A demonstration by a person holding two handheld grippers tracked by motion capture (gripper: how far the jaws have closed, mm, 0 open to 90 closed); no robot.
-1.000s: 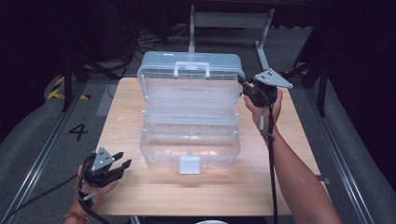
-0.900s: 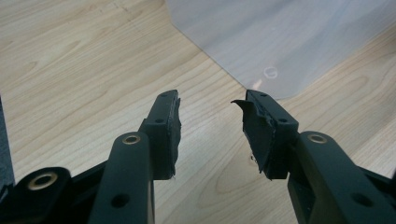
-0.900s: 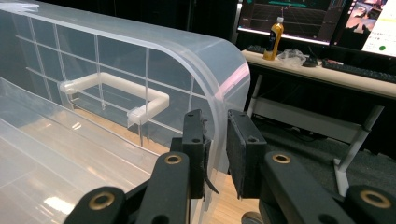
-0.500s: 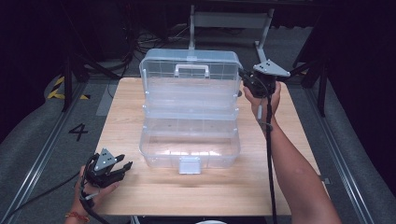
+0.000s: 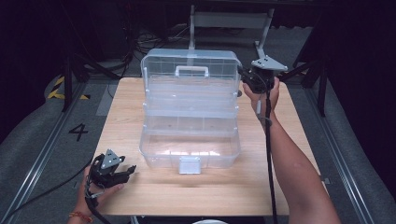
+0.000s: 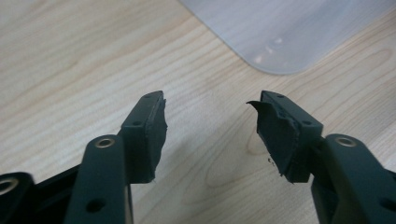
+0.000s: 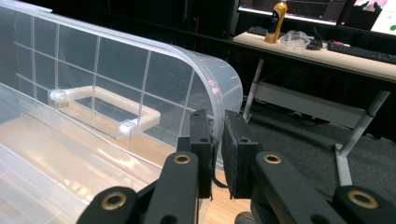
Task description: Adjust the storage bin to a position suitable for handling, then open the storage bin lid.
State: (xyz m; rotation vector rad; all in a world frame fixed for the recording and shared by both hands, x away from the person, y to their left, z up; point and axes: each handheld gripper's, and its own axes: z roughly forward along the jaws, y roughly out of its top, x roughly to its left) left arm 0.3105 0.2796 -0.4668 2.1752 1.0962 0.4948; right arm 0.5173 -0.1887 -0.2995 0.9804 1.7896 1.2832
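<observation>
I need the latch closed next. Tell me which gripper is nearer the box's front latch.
Left. The left gripper rests open beside the latch; the right gripper is clamped on the lid rim, far side.

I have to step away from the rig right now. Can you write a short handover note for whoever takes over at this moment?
Right gripper: shut on the rim of the clear lid at its right edge; the lid stands raised.
Left gripper: open, holding nothing, over the table at the near left corner, apart from the clear storage box.
Box sits mid-table, tiers spread open, latch facing the person.
Done: lid gripped.
Left: probably move the lid as intended, then release; the left gripper may need to steady the base.
</observation>
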